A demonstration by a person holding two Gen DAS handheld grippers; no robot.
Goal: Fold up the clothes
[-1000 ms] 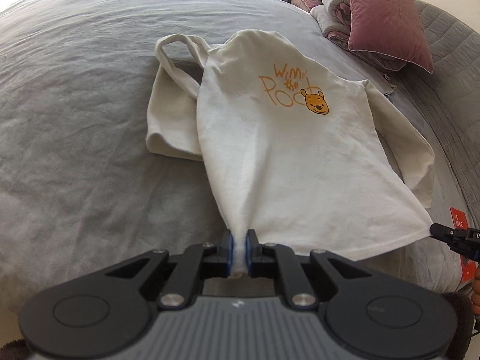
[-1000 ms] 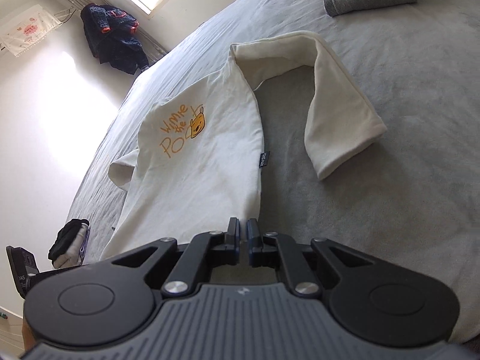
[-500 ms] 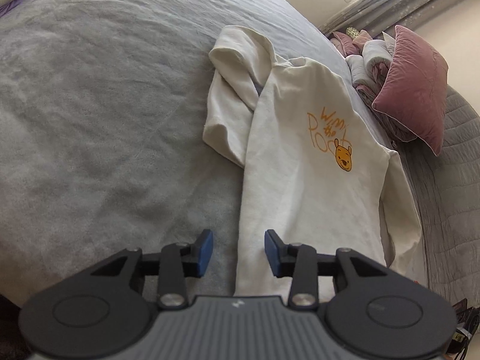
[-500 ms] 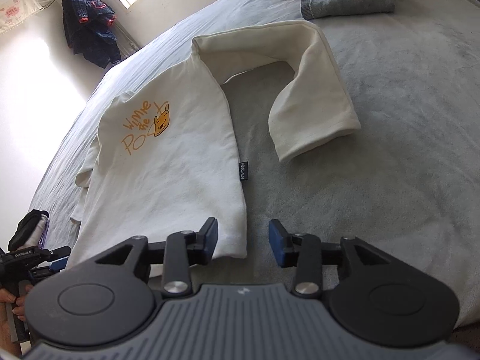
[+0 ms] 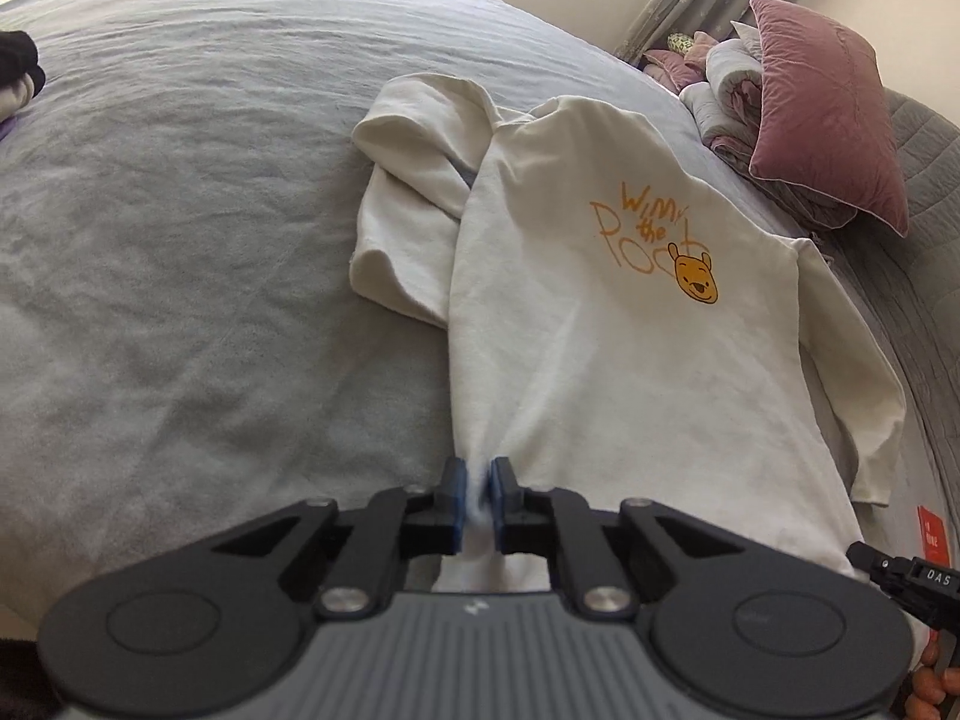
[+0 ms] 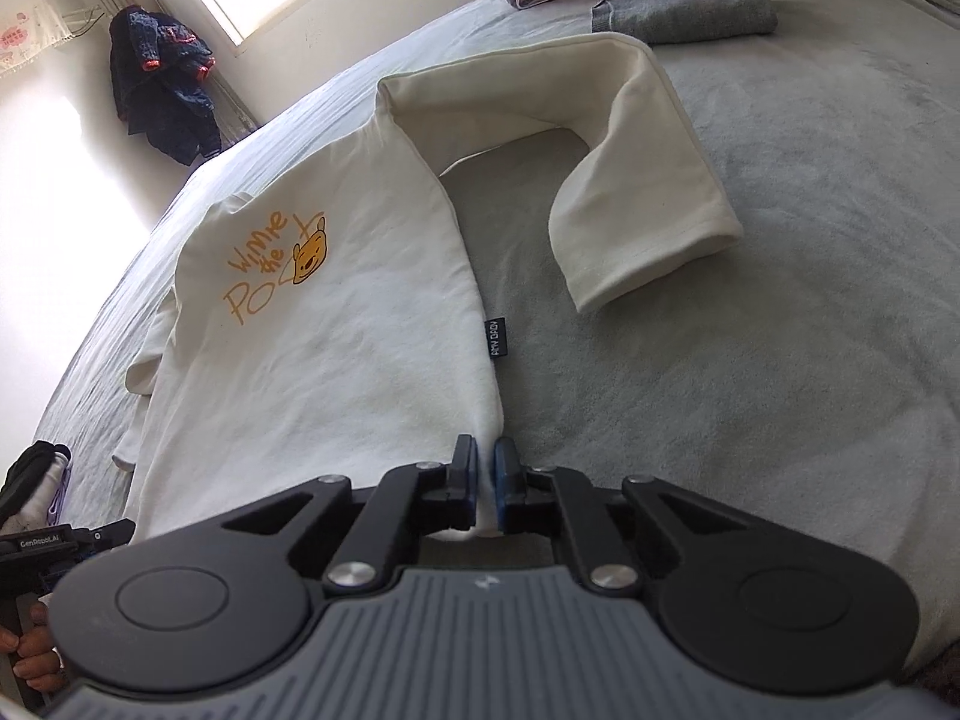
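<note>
Nearest to me, the left gripper (image 5: 477, 498) is pinching the hem of the cream sweatshirt (image 5: 600, 324) at one bottom corner, with cloth bunched between its blue pads. The right gripper (image 6: 487, 492) is pinching the opposite hem corner (image 6: 489, 450) in the same manner.

The sweatshirt lies print side up on the grey bedspread (image 5: 180, 240), body spread flat, hem toward me. One sleeve (image 6: 630, 168) is bent back in a loop beside the body; the other sleeve (image 5: 414, 192) lies doubled against the far side.

Step in hand, as I judge it: both hem corners are secured for either a straightening pull or a lengthwise fold. The next move calls for equal tension on both corners, so that the body stays square.

Readable text: the chest print (image 6: 276, 264) reads "Winnie the Poo", with a bear face. A small dark side tag (image 6: 497, 337) appears to read "AMV DADY", though the lettering is too small to confirm.

Farther off, a folded grey garment (image 6: 684, 6) and a pink cushion (image 5: 822, 114) rest near the head of the bed
</note>
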